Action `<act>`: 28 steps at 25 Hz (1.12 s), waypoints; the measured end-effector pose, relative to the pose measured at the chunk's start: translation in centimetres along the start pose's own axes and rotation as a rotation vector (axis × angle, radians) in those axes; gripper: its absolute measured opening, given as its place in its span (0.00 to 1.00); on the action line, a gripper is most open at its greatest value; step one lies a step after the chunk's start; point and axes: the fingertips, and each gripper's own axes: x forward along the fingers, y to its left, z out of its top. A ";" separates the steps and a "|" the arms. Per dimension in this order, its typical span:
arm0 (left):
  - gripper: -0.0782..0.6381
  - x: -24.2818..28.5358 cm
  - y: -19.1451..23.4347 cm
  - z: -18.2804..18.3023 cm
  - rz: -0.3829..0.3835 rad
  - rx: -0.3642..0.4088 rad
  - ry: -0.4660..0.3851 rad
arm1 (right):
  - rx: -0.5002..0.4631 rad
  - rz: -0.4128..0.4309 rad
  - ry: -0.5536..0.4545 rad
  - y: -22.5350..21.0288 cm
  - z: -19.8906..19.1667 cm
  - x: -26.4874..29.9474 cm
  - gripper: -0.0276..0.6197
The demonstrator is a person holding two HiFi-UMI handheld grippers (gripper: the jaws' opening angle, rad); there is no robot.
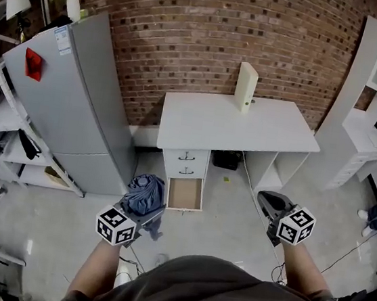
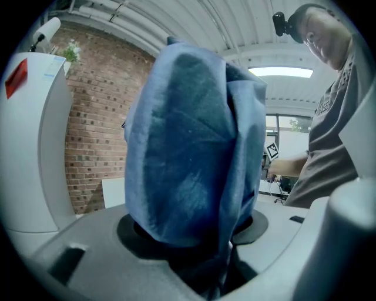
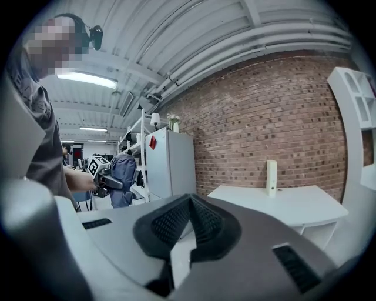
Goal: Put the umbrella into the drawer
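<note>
Blue fabric umbrella sits clamped in the left claw, forearm stretched forward. The right claw, pads together on nothing, reaches forward alongside.

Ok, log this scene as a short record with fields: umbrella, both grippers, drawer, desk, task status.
umbrella: blue, folded, held by the left gripper
left gripper: fingers closed on the umbrella's fabric
right gripper: fingers together at the tips, nothing between them
drawer: lowest one of the desk, pulled open, nothing visible inside
desk: white, against the brick wall; a pale upright box stands on it
task status: umbrella not yet in the drawer; in the head view it hangs just left of the open drawer
</note>
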 end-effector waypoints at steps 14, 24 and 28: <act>0.46 1.9 19.5 1.2 -0.098 0.001 0.038 | 0.047 -0.054 0.033 -0.4 3.5 19.1 0.03; 0.46 9.1 20.6 0.9 -0.011 -0.042 0.065 | 0.059 0.041 0.033 -10.0 2.1 21.9 0.03; 0.46 14.2 17.8 1.4 0.101 -0.082 0.079 | 0.039 0.150 0.031 -16.3 1.8 21.2 0.03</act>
